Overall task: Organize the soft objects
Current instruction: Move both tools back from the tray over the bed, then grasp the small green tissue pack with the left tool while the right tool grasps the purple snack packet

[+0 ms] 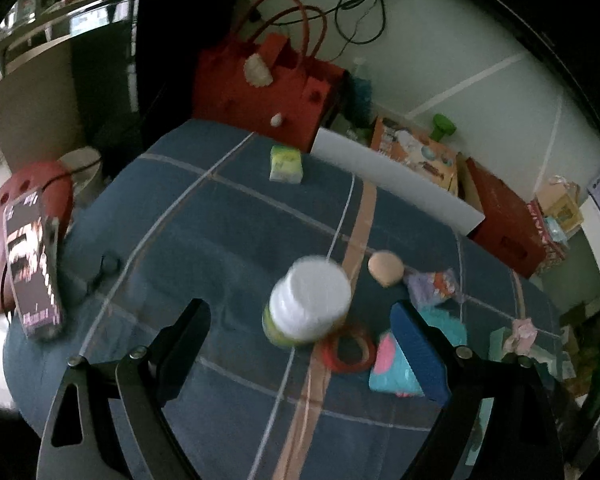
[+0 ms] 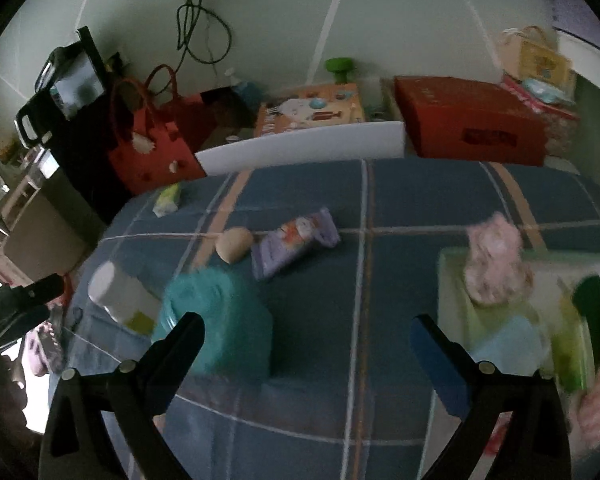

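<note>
The sorting looks partly done. At the right edge of the blue plaid-covered table (image 2: 400, 208) stands a pale green open box (image 2: 452, 280), and it already holds a pink-and-white crumpled fabric piece (image 2: 494, 264) at its top plus what may be a light blue item and a green one lower down, though the blur there makes those hard to name.

Still loose on the cloth are a fluffy teal plush block (image 2: 220, 320), a beige rounded sponge puff (image 2: 233, 244), a lilac printed soft packet (image 2: 296, 244) just beside the puff, and a yellow-green tissue pack (image 1: 286, 164) far off near the red felt handbag (image 1: 260, 88). A white-capped plastic jar (image 1: 308, 304) and a red plastic ring (image 1: 350, 350) sit among them; as hard things they probably stay out of the box.

The left gripper (image 1: 300, 354) hangs above the jar with its jaws spread wide and nothing between them. The right gripper (image 2: 306, 356) is likewise spread wide and empty, over bare cloth between the teal block and the box.

By this reckoning at least four soft pieces remain to be carried across, the teal block being nearest to hand for the right gripper
</note>
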Motion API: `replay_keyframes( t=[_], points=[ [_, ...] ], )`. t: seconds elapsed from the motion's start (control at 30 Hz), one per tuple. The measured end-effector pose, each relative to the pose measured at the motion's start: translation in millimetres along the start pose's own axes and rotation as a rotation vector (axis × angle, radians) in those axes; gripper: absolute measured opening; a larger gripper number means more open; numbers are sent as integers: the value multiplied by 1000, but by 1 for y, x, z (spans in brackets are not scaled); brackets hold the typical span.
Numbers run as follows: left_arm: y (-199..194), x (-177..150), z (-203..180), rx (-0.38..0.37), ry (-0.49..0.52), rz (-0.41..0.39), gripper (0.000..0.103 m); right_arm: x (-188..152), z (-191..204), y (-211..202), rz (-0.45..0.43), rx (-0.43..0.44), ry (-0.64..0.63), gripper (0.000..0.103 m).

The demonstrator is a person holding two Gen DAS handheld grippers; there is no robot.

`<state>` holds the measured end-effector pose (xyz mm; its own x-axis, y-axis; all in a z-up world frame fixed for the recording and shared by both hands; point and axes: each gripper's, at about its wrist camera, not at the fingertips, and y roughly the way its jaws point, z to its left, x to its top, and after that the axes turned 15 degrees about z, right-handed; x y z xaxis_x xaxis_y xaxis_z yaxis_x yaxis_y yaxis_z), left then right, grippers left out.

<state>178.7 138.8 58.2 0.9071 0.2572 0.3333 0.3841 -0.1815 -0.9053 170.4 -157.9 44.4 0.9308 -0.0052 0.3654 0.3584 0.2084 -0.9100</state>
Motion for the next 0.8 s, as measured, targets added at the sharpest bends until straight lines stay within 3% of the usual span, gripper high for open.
replay_keyframes(
  t=[0.1,0.3,0.57,0.73,0.8],
  points=[
    [0,27,2,35,49,21,92,29,2,4,57,9,-28,103],
    [25,87,10,57,99,153,92,72,-7,34,207,40,-6,103],
    [67,119,35,53,3,266,92,88,-24,105,361,138,90,103],
    [90,135,42,22,-6,296,92,90,-36,131,382,206,162,103],
    [99,146,42,24,-5,305,92,91,-40,139,383,236,192,96]
  ],
)
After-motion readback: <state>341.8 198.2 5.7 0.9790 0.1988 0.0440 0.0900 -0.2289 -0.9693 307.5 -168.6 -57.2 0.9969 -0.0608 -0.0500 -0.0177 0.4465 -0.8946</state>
